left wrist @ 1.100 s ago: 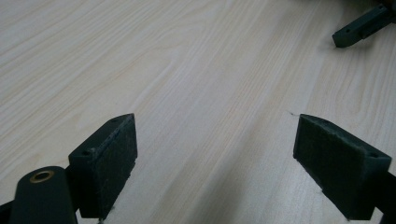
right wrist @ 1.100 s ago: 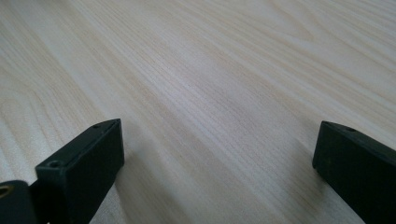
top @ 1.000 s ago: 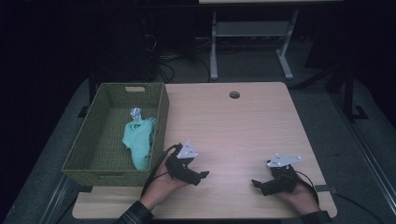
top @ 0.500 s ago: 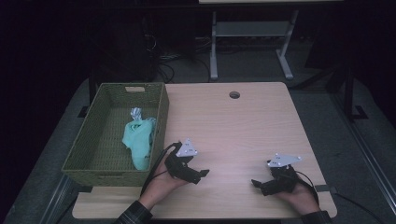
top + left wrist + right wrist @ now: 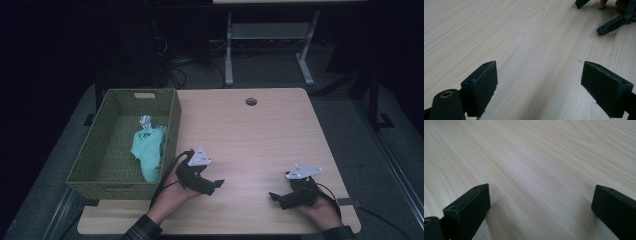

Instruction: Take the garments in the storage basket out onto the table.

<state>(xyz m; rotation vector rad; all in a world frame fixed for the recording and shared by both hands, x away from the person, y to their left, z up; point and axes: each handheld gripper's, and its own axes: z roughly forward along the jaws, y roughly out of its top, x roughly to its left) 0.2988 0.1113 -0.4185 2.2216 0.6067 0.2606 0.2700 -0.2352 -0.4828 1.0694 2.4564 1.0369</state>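
A pale wooden table (image 5: 260,130) has a round hole (image 5: 251,101) near its far edge. Behind it on the dim grey floor (image 5: 350,125) stands a white metal frame (image 5: 270,31); left of that, what may be tangled cables (image 5: 172,50).

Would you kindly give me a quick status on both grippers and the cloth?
Left gripper open, resting on table. Right gripper open, resting on table. Green cloth lies in basket, untouched. Nothing between left gripper and basket.

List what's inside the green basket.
In the green woven basket lies a bunched mint-green cloth against the right wall, with a white patterned piece at its top end. Anything under the cloth is covered.
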